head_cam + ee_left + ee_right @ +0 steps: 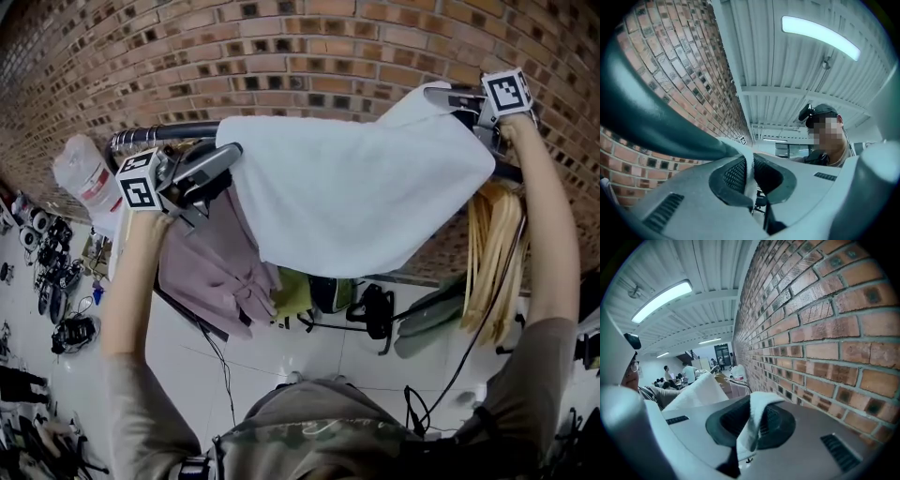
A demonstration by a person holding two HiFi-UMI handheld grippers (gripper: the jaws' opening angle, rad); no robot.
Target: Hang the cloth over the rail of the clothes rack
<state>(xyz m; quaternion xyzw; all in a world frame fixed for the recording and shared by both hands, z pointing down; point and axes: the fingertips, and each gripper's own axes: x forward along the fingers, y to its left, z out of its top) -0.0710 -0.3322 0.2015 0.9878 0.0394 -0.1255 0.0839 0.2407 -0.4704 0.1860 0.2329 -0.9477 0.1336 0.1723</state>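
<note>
The left gripper (232,151) at nine o'clock and right gripper (434,94) at one o'clock each pinched a thin edge of the cloth (356,187), stretched along the rail (178,131); either shallow pinch could slip, dropping it.

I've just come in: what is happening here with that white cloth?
A person holds a gripper in each hand, with a white cloth stretched between them before a brick wall. The left gripper is shut on one top corner, the right gripper on the other. The cloth hangs across the rack's dark rail, hiding its middle; whether it rests on the rail cannot be told.
</note>
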